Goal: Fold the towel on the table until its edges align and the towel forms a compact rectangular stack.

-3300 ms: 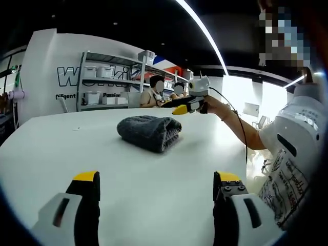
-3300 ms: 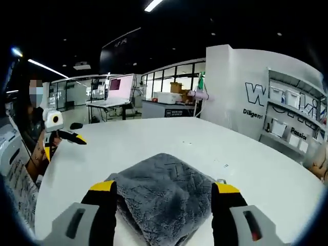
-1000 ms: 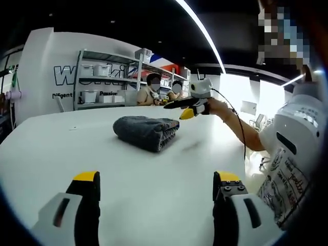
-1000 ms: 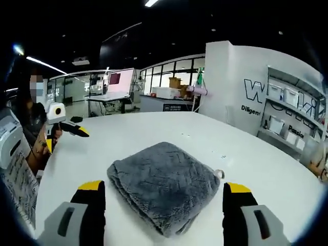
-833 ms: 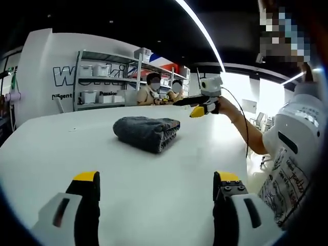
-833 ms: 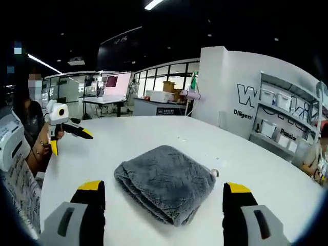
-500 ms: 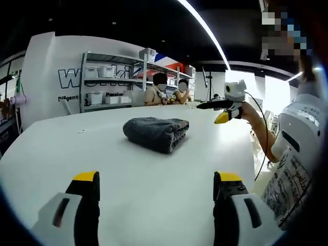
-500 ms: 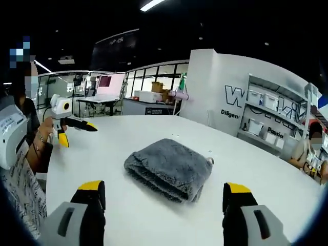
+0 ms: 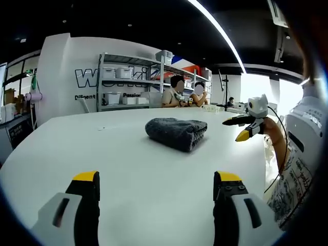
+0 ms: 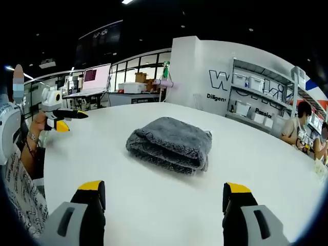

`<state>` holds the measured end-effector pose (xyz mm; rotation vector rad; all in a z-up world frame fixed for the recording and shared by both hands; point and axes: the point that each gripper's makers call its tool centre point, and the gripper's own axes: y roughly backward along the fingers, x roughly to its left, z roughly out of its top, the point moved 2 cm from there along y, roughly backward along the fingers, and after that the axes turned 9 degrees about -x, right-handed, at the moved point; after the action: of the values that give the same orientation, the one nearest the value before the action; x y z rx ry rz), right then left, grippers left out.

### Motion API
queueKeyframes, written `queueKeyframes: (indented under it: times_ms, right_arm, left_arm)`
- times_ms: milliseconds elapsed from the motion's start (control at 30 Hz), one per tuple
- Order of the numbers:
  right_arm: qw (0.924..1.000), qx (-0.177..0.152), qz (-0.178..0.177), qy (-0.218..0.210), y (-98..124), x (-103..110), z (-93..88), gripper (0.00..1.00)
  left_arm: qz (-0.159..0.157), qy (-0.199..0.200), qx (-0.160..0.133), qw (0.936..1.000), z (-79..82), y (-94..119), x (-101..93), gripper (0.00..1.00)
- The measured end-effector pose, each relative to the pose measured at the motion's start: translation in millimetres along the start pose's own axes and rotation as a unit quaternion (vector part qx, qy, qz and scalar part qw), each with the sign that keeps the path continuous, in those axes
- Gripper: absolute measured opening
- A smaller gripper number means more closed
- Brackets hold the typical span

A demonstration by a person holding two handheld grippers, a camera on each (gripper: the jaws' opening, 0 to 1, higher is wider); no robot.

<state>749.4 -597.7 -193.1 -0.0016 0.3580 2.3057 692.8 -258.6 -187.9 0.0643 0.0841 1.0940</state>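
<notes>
- Grey towel (image 10: 170, 144) folded compact on white table (image 10: 266, 169).
- Right gripper (image 10: 163, 202) spread wide, apart from towel.
- Left gripper (image 10: 62, 115) held at far left.

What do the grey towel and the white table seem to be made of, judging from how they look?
The towel looks like thick, fluffy cloth, perhaps microfibre or terry: its surface is fuzzy and matte, and its folded layers bulge softly at the edges. The table looks like a hard, smooth board with a white, slightly glossy finish, probably laminate or painted; it shows faint reflections and no grain.
</notes>
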Motion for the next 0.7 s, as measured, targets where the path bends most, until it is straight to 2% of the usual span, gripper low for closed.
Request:
queueKeyframes:
  times_ms: [133, 233, 333, 433, 567, 700]
  right_arm:
    - [0.9999, 0.011, 0.003, 0.007, 1, -1, -2.9, 0.99]
    - [0.9998, 0.014, 0.005, 0.012, 1, -3, -2.7, 0.99]
    - [0.9999, 0.009, 0.004, 0.011, 1, -5, -0.4, 0.99]
    - [1.0000, 0.002, 0.005, 0.007, 0, -6, 1.2, 0.99]
    - [0.9999, 0.009, -0.003, 0.010, 1, -8, -0.6, 0.99]
    - [1.0000, 0.002, -0.008, -0.003, 5, -12, 0.2, 0.99]
  left_arm:
    - [0.007, -0.001, 0.002, 1.0000, -0.5, 1, 3.7, 0.97]
    - [0.007, 0.002, -0.011, 0.9999, 4.1, 3, 3.9, 0.97]
    - [0.007, 0.008, -0.017, 0.9998, 5.3, 3, 3.1, 0.96]
    - [0.006, 0.006, -0.010, 0.9999, 2.2, 2, 2.1, 0.97]
    - [0.004, 0.008, -0.012, 0.9999, 2.0, 3, 1.7, 0.97]
    - [0.004, 0.010, -0.016, 0.9998, 2.0, 2, 1.7, 0.97]
